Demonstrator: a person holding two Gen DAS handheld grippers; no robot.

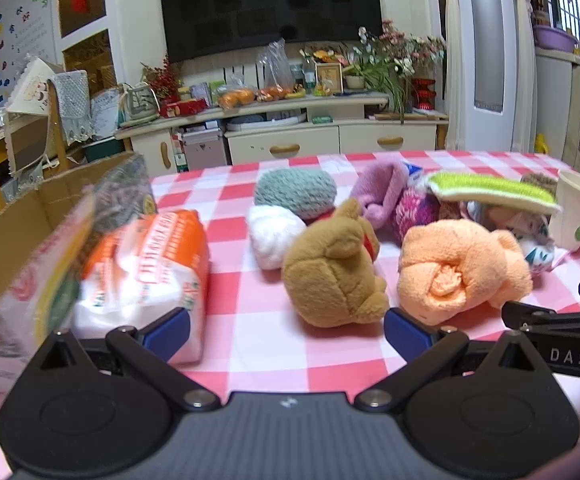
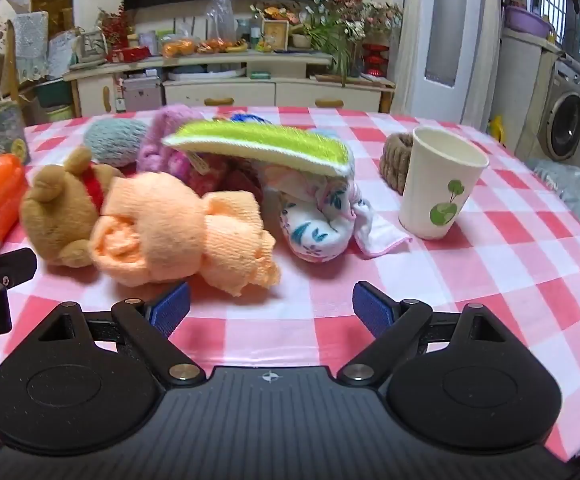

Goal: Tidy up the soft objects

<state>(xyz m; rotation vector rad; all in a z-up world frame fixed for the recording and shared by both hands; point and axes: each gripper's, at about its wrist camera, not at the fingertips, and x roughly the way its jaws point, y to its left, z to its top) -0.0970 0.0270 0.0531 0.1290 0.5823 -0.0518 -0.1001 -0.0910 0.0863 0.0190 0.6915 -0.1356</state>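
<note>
Above checked table (image 1: 250, 344): both grippers tilted down, fingers (image 2: 172, 308) spread.

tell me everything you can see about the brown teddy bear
The brown teddy bear is a small plush toy of short tan fleece, with round ears and something red at its neck. It lies tipped over on the pink checked tablecloth, its head towards the cameras. The rolled orange towel presses against one side, and the white yarn ball sits close behind it. Neither gripper touches it.
</note>
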